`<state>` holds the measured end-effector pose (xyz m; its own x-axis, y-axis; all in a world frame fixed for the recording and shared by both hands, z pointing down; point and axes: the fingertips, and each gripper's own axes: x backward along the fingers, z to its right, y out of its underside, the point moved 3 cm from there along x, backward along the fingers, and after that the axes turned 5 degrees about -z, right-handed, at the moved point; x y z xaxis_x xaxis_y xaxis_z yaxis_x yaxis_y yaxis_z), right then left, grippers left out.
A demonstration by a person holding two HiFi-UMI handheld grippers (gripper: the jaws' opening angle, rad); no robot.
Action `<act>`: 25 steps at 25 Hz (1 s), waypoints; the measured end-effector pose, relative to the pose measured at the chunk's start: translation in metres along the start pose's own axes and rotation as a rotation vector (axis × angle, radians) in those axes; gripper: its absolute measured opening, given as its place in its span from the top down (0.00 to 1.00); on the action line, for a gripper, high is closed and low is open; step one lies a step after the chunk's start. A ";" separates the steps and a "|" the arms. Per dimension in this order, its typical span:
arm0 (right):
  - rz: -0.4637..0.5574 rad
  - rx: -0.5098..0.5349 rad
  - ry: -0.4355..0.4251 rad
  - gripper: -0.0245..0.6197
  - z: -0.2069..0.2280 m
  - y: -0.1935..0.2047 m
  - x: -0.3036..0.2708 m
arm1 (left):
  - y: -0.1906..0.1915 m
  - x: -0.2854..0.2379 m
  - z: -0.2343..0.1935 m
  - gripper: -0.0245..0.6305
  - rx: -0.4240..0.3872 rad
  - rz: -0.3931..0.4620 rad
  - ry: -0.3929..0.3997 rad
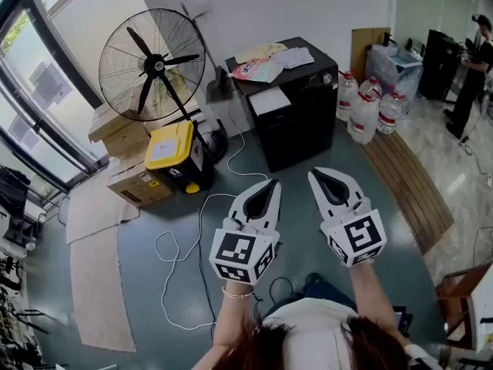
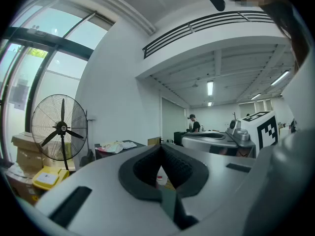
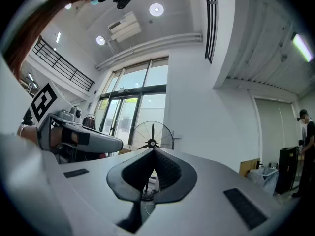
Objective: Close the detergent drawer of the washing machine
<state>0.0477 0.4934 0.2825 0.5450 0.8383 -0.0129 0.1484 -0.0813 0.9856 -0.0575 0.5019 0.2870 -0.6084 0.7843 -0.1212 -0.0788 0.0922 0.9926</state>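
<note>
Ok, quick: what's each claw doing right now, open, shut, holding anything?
Left claw: closed, nothing between its jaws.
Right claw: closed, holding nothing.

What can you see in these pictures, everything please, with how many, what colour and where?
fan: one, black, back left by the window.
box-shaped unit: one, black, against the back wall.
papers and bag: a few, white and pink, on the unit.
bin: one, yellow lid on black, under the fan.
cardboard boxes: several, brown, left of the bin.
cable: one, white, looped on the floor.
water bottles: several, clear with red, right of the unit.
person: one, dark clothes, far right.
left tool: one, white with black pads, shut and empty, low centre.
right tool: one, same colours, shut and empty, beside it.
</note>
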 end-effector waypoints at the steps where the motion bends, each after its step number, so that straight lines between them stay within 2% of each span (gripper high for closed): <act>1: 0.007 0.000 -0.003 0.92 0.003 0.000 0.001 | 0.000 -0.003 0.001 0.94 0.004 -0.001 -0.004; 15: 0.003 0.025 -0.044 0.92 0.069 0.020 -0.016 | 0.003 -0.071 0.002 0.94 0.039 -0.018 -0.071; 25: -0.006 -0.007 -0.077 0.92 0.103 0.037 -0.042 | 0.013 -0.111 -0.004 0.94 0.068 -0.063 -0.094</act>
<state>0.1152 0.3994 0.3024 0.6057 0.7950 -0.0314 0.1460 -0.0722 0.9867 0.0059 0.4131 0.3138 -0.5267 0.8297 -0.1851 -0.0586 0.1818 0.9816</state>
